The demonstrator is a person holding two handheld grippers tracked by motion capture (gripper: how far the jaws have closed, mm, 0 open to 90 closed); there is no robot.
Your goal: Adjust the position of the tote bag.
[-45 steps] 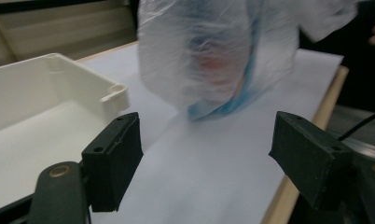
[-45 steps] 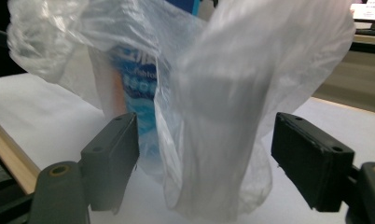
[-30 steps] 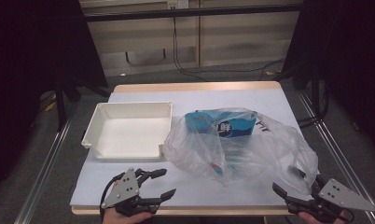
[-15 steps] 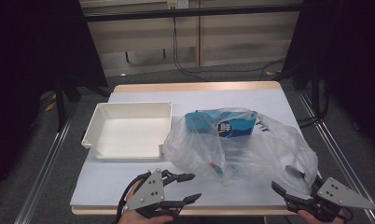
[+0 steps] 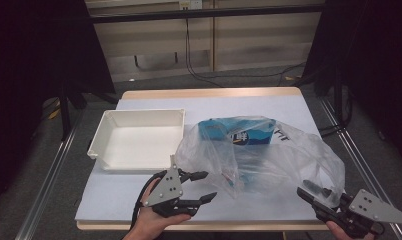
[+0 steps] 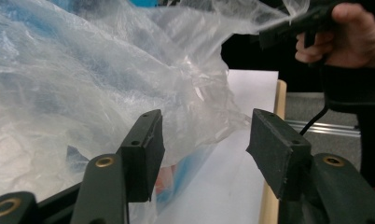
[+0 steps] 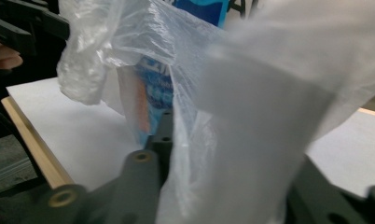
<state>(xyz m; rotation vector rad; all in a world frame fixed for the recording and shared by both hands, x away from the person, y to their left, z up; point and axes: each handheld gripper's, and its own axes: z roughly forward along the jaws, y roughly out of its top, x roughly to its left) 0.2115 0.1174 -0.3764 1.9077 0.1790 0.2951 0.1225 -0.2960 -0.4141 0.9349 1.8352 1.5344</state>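
A crumpled clear plastic bag (image 5: pixel 269 155) lies on the right half of the white table, and a blue package (image 5: pixel 239 131) shows through it at the back. My left gripper (image 5: pixel 210 185) is open just left of the bag's front edge. In the left gripper view its jaws (image 6: pixel 206 126) stand wide apart, with the bag (image 6: pixel 83 84) right ahead and nothing between them. My right gripper (image 5: pixel 309 191) is at the bag's front right corner, shut on the film. In the right gripper view the bag (image 7: pixel 251 116) drapes over the jaws and hides one of them.
An empty white tray (image 5: pixel 101 145) sits on the left half of the table, just behind my left gripper. The wooden front edge of the table (image 5: pixel 199 226) runs under both hands. Dark floor and metal rails surround the table.
My left gripper has moved right along the front edge, toward the bag, staying open. The right gripper and the bag have barely moved.
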